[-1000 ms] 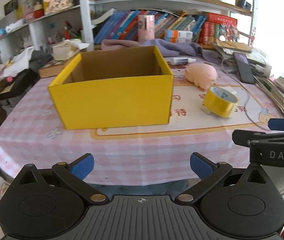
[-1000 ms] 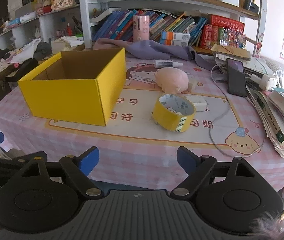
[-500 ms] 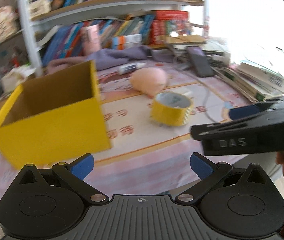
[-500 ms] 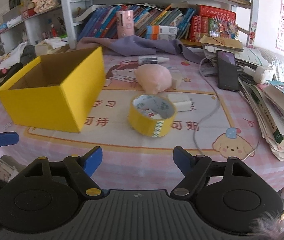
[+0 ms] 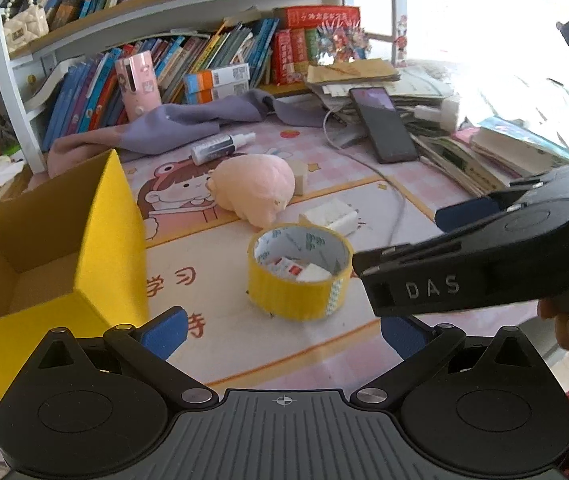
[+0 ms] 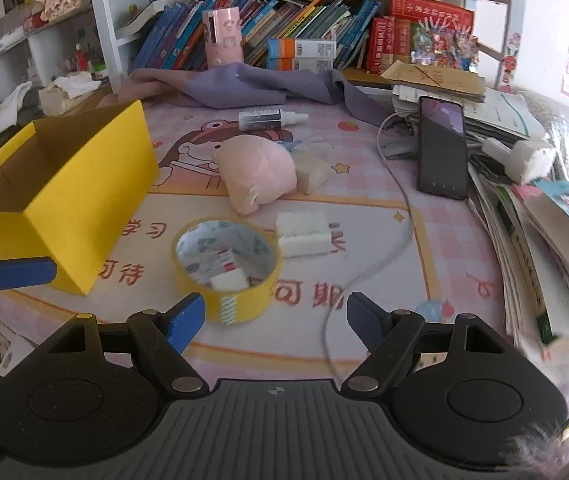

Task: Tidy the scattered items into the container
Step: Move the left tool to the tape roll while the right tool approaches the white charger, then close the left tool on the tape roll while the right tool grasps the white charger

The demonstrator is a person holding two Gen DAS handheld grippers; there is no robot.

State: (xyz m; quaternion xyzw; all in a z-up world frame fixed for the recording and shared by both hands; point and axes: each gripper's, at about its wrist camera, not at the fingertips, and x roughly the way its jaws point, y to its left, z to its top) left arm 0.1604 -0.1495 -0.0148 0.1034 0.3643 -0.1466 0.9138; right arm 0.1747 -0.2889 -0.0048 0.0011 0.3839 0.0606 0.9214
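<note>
The table (image 6: 436, 208) carries a yellow box (image 6: 96, 200) at left, its top open, its near corner close to the tape roll (image 6: 228, 268). Bare mat lies between box and roll. The soft pink toy (image 6: 258, 174) sits behind the roll, touching a pale block (image 6: 311, 172). A white block (image 6: 303, 232) lies just right of the roll. The right gripper (image 6: 275, 320) has its jaws apart and empty, with the roll just ahead. The left gripper (image 5: 282, 334) likewise stands apart, holding nothing.
</note>
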